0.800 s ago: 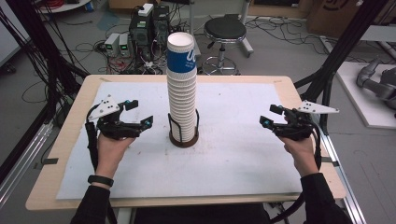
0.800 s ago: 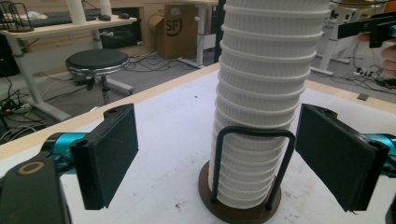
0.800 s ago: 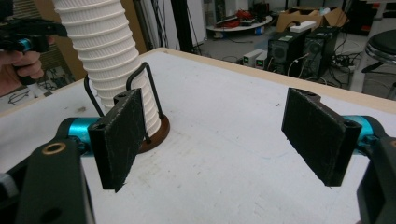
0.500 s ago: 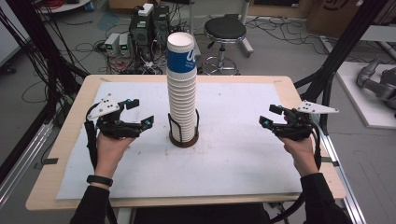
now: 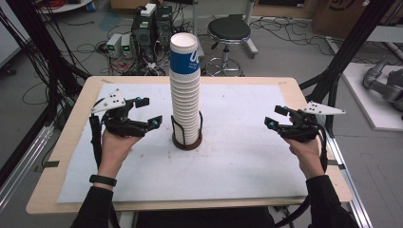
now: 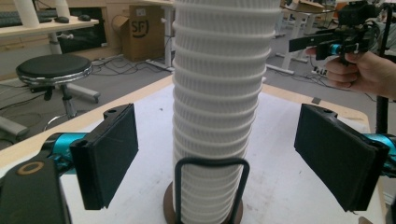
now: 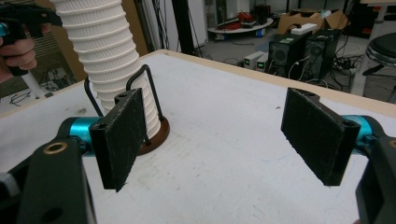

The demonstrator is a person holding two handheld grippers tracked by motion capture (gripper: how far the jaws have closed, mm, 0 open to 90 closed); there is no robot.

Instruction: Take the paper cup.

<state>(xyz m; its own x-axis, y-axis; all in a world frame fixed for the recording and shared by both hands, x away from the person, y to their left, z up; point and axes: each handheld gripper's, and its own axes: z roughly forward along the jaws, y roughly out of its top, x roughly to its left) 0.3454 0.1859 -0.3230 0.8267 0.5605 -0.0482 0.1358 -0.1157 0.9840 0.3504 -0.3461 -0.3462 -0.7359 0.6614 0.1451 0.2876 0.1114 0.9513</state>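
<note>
A tall stack of white ribbed paper cups [image 5: 185, 95], the top one with a blue band, stands in a black wire holder on a round brown base [image 5: 187, 142] at the middle of the table. My left gripper [image 5: 148, 112] hovers just left of the stack, open, pointing at it. In the left gripper view the stack [image 6: 219, 93] rises beyond the gap between the left gripper's [image 6: 217, 140] two pads, with nothing touching them. My right gripper [image 5: 274, 117] is open and well off to the right. The right gripper view has the stack [image 7: 107, 56] far left, beyond the right gripper's [image 7: 219, 130] wide jaws.
A white mat [image 5: 237, 161] covers the wooden table [image 5: 62, 199]. Behind the table are a black stool [image 5: 229, 33] and computer towers [image 5: 152, 23] with cables on the floor. Black frame posts [image 5: 342, 57] stand at the table's sides.
</note>
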